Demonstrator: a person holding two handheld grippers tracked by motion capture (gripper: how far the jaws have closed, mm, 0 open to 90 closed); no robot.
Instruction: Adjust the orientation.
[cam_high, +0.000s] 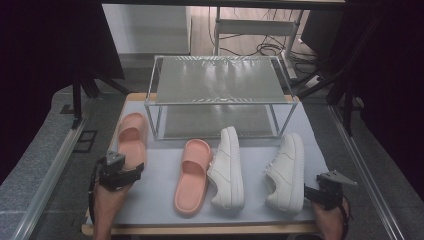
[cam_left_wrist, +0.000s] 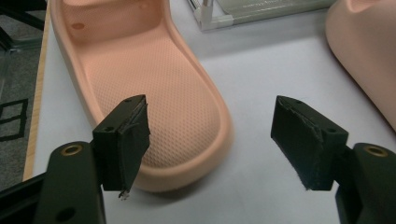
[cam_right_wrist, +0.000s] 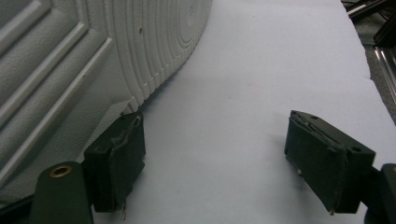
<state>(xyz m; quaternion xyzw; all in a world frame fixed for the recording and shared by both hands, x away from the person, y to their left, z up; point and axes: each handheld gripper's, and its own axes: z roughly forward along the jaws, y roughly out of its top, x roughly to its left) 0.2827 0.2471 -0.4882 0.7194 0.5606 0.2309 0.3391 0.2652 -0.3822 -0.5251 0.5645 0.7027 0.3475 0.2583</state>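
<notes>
Jaws of my left gripper (cam_left_wrist: 212, 144) are standing apart, straddling the left slide's (cam_left_wrist: 154, 88) heel. My right gripper (cam_right_wrist: 210, 163) is gaping, seemingly touching the white sneaker (cam_right_wrist: 93, 60).

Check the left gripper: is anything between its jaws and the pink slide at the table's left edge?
Nothing visible. The left gripper is open right at the heel of the left pink slide, with bare white mat between the jaws.

Bare mat (cam_high: 160, 195) lies open between the left slide (cam_high: 132, 137) and the middle slide (cam_high: 192, 176). The rack (cam_high: 217, 95) blocks the back; sneakers (cam_high: 227, 170) crowd the right
</notes>
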